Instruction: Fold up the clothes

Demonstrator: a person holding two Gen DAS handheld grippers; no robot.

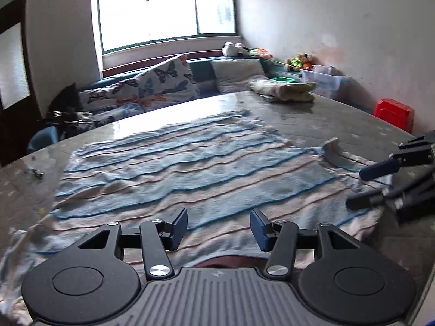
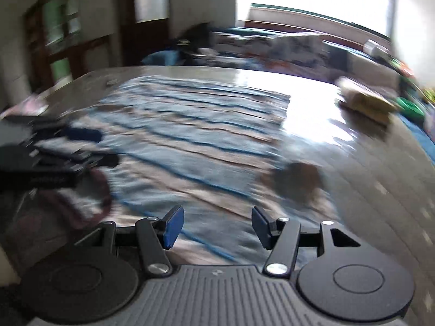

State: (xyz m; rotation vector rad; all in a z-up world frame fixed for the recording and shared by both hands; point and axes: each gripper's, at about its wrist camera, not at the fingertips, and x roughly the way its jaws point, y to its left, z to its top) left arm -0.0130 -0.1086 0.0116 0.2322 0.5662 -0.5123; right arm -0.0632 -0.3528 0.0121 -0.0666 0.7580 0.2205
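From the left wrist camera, a dark wooden door (image 1: 12, 78) stands at nine o'clock, and a small dark object (image 1: 37, 174), too small to identify, sits on the table (image 1: 312, 114) just left of the garment. The striped shirt (image 1: 190, 168), blue and beige with thin dark blue lines, lies spread flat across the middle of the table, its dark red collar at six o'clock just under the camera. The left gripper (image 1: 218, 225) hovers over the near edge of the shirt, its jaws spread wide with nothing between them. At twelve o'clock a bright window (image 1: 165, 8) sits above a sofa carrying a butterfly-print blanket (image 1: 152, 84). A folded pale yellow cloth (image 1: 282, 89) rests on the far side of the table at one o'clock, with a clear plastic bin (image 1: 323, 78) behind it and a red stool (image 1: 394, 114) at two o'clock. The right gripper (image 1: 367, 187) enters at three o'clock, over the shirt's right sleeve.

The right wrist view is motion-blurred. The left gripper (image 2: 87, 146) shows at nine o'clock, the shirt (image 2: 195, 135) fills the centre, and the right gripper (image 2: 217, 228) has its blue-padded jaws apart and empty above the cloth.
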